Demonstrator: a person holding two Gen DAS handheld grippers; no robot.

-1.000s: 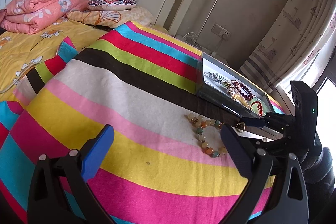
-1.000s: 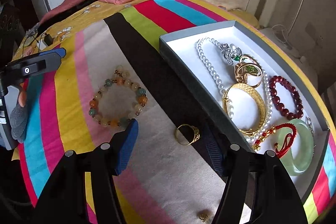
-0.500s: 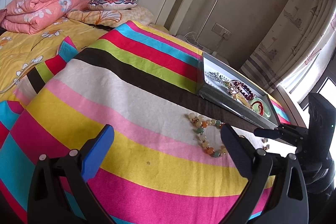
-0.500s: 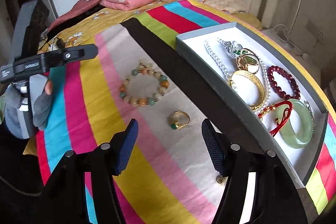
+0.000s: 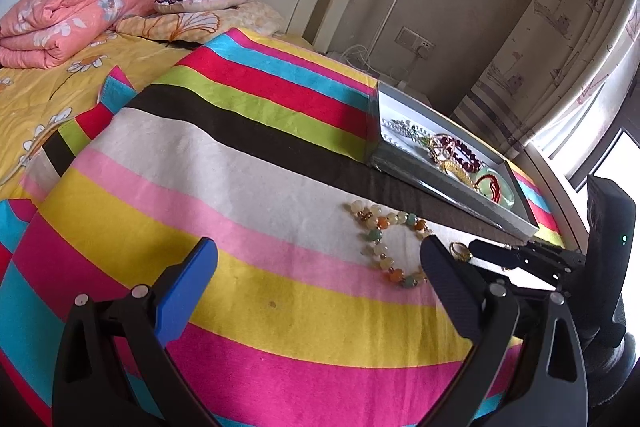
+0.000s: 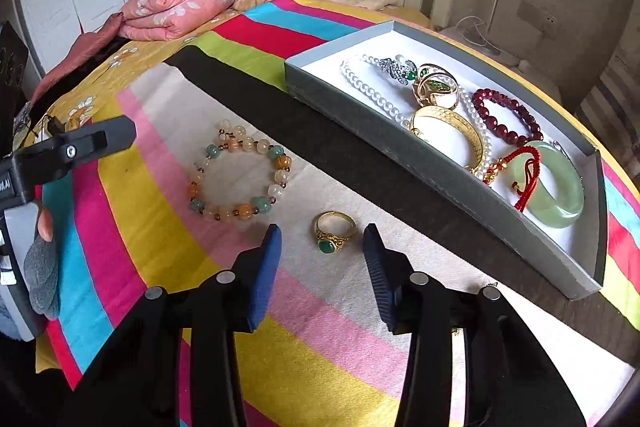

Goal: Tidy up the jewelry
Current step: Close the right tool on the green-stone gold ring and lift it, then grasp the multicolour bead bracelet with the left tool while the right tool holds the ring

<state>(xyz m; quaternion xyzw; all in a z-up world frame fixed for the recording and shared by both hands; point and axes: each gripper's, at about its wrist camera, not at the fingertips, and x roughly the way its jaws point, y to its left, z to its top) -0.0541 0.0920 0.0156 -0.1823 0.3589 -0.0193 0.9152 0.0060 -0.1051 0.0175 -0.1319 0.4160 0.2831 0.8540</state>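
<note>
A gold ring with a green stone (image 6: 334,233) lies on the striped cloth between the fingertips of my right gripper (image 6: 322,259). The jaws are closing, and a gap still shows on both sides of the ring. A bracelet of pale, orange and green beads (image 6: 240,175) lies just beyond it to the left. From the left wrist view, the ring (image 5: 460,251) sits by the right gripper's fingertips (image 5: 492,253). My left gripper (image 5: 316,279) hovers wide open over the cloth, holding nothing, with the bead bracelet (image 5: 384,243) beside its right finger.
A grey box with a white lining (image 6: 400,143) sits to the right on the dark stripe. It holds a pearl necklace (image 6: 372,91), a gold bangle (image 6: 452,131), a dark red bracelet (image 6: 506,119), a jade bangle (image 6: 560,187) and rings. The bed carries a folded pink quilt (image 6: 180,7).
My right gripper has swung left away from the box and come over the ring, which now lies between its fingers. Its jaws have narrowed. The left gripper has hardly moved.
</note>
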